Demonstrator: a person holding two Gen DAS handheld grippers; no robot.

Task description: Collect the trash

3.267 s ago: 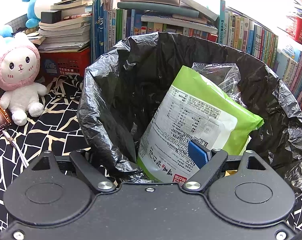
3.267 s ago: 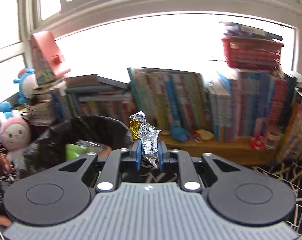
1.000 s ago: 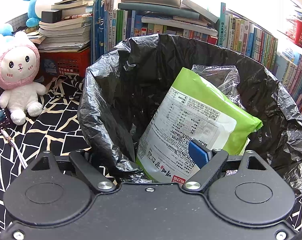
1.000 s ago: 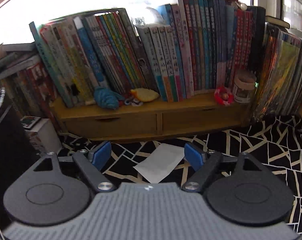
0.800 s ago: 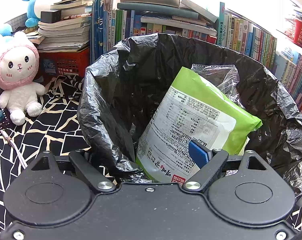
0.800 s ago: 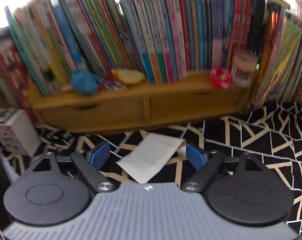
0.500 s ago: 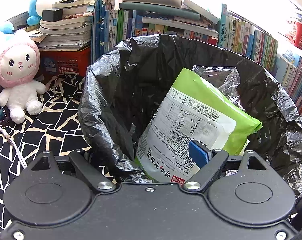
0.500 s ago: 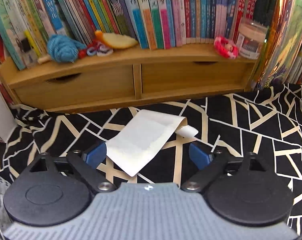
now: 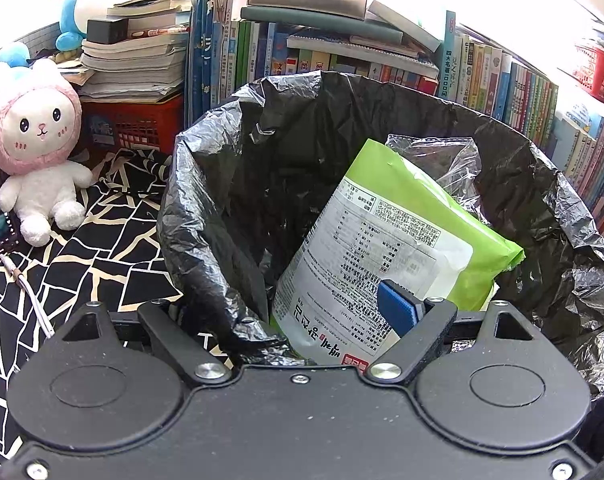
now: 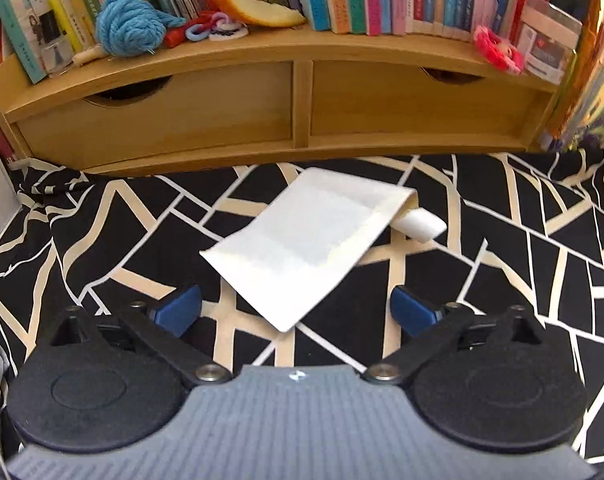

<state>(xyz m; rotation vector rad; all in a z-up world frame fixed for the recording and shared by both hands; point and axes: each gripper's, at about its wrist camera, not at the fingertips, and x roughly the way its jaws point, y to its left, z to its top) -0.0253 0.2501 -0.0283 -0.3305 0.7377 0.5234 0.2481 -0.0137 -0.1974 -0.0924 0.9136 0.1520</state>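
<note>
right gripper [image 10: 295,308], jaws opening, over the white paper [image 10: 308,240] (none gripped); left gripper [image 9: 285,312] clamps the bin liner [image 9: 205,240] rim.

White paper [image 10: 308,240] (far edge curled) flat on cloth.

Crinkled glossy black plastic bin liner [image 9: 205,216], smooth white paper sheet [image 10: 306,240], matt wooden shelf [image 10: 237,108]
</note>
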